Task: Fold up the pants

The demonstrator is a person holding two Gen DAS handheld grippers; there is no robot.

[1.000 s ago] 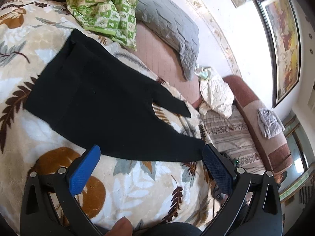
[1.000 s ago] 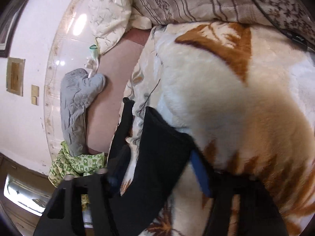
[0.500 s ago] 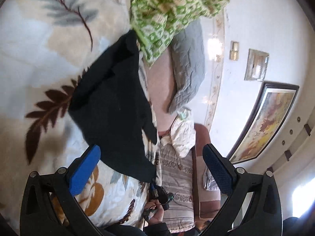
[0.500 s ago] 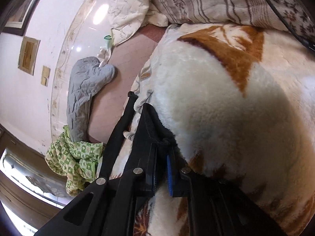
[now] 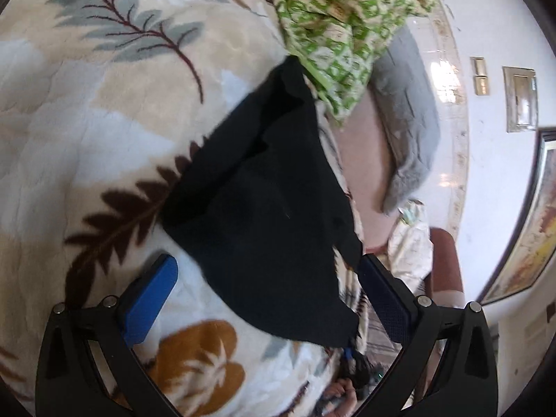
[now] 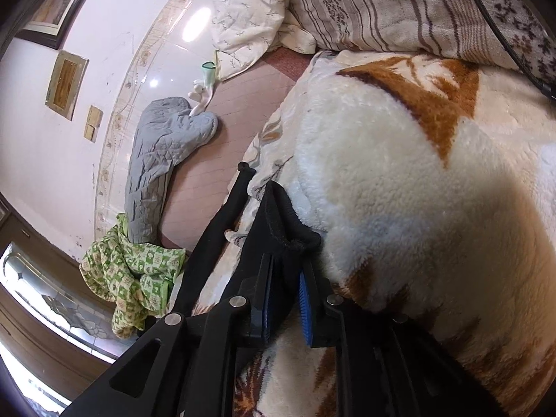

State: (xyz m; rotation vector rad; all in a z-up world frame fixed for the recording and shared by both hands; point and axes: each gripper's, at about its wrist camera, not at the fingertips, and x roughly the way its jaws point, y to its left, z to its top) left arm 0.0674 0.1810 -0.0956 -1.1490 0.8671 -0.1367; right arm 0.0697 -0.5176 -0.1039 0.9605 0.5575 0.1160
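Note:
Black pants [image 5: 267, 208] lie spread on a fleece blanket with a leaf print [image 5: 87, 121]. My left gripper [image 5: 267, 292] is open and empty, hovering just above the pants' near edge, its blue pads on either side of the cloth. In the right wrist view my right gripper [image 6: 286, 299] is shut on a bunched leg end of the pants [image 6: 278, 229], low against the blanket [image 6: 399, 191]. The other leg [image 6: 215, 236] runs away to the left of it.
A green patterned cloth [image 5: 340, 24] lies at the far end of the pants, a grey quilted pillow [image 5: 413, 132] beyond it on a pink sheet. A cream cloth [image 6: 250, 17] and a striped blanket [image 6: 382, 10] lie near the wall.
My right gripper has closed on the pants leg end. My left gripper has swung round and moved closer over the pants, still open.

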